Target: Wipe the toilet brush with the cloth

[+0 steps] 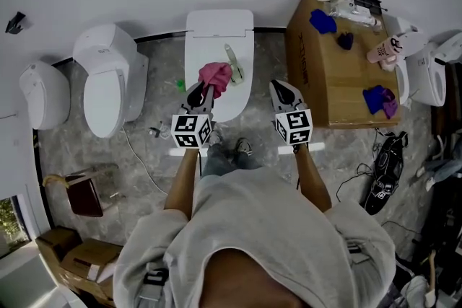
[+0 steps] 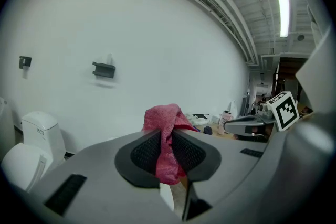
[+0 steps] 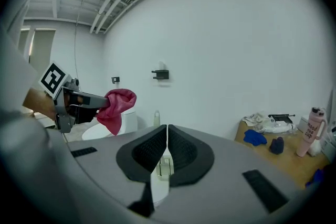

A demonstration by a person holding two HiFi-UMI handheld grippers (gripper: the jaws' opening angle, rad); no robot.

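Observation:
My left gripper [image 1: 200, 90] is shut on a pink cloth [image 1: 216, 75], which bunches up out of its jaws [image 2: 163, 119]. It hangs over the closed lid of the white toilet [image 1: 216, 32] in front of me. A pale green toilet brush [image 1: 233, 64] lies on that lid just right of the cloth. My right gripper [image 1: 279, 88] is shut with nothing in it, at the toilet's right edge. In the right gripper view the brush [image 3: 163, 166] shows beyond the closed jaws, and the cloth [image 3: 116, 104] hangs to the left.
A cardboard box [image 1: 317, 72] at the right carries blue cloths [image 1: 323, 21] and a pink bottle [image 1: 382, 49]. A second toilet [image 1: 108, 79] and a urinal [image 1: 43, 94] stand to the left. A dark bag [image 1: 382, 171] and cables lie on the floor at the right.

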